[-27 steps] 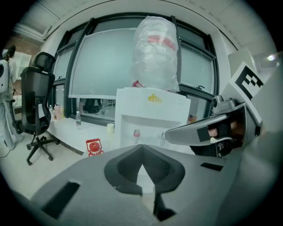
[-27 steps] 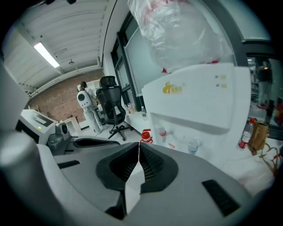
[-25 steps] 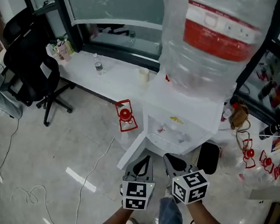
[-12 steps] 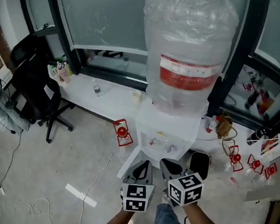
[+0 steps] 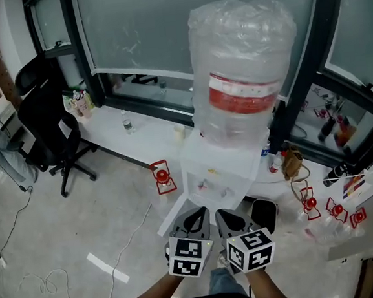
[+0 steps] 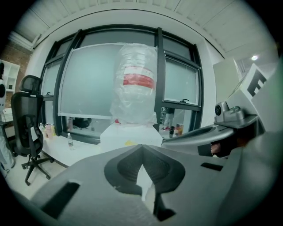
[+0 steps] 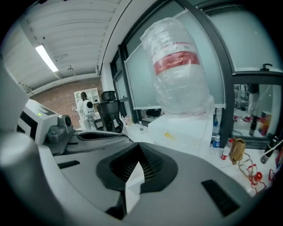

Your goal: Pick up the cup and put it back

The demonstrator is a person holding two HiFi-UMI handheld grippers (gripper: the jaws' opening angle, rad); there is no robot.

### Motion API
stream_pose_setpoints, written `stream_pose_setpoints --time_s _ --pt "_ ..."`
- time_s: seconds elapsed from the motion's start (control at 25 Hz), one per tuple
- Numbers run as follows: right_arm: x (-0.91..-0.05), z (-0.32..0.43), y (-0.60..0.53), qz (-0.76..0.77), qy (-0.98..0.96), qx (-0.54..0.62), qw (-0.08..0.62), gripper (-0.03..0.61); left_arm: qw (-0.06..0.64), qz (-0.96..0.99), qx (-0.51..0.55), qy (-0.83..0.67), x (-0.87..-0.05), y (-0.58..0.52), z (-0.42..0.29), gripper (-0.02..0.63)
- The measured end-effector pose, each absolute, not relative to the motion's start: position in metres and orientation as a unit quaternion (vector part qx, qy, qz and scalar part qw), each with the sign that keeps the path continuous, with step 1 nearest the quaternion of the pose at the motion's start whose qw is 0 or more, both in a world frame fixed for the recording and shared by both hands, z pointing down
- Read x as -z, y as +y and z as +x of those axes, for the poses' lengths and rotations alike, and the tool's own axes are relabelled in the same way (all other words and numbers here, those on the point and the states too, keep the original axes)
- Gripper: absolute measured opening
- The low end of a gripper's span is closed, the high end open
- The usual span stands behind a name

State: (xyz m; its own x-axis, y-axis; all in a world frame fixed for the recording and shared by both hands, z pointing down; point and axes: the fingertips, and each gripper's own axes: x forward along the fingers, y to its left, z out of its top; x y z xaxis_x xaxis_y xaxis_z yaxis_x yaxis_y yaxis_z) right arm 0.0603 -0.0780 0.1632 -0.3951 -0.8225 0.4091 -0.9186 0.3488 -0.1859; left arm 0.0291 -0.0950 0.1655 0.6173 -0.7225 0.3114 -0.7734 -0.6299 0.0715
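Left claw: the left gripper has its jaws pressed together with nothing between them.
Right claw: the right gripper has its jaws together too. Only a thin pale sliver shows at the seam, and it holds nothing.
Both claws: they sit side by side low in the head view, pointing toward the water dispenser.
Water dispenser: it is white and stands just ahead of the grippers. A big upturned bottle on top is wrapped in clear plastic and has a red band.
Cup: the cup is small and pale. It stands on the white ledge just left of the dispenser, well apart from both grippers.
Ledge: it runs under the window, and a small water bottle stands farther left.
Floor: a red wire-frame object sits by the dispenser's left side, a black office chair stands at the left, and a thin cable trails nearby.
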Motion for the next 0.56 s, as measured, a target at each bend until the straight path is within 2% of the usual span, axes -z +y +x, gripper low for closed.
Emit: stream_pose_setpoints --time_s 0.56 --pt "-0.155 0.056 -0.068 0.545 -0.810 -0.182 0.121 0.021 0.090 0.903 -0.125 -0.402 -0.161 -0.080 0.030 0.011"
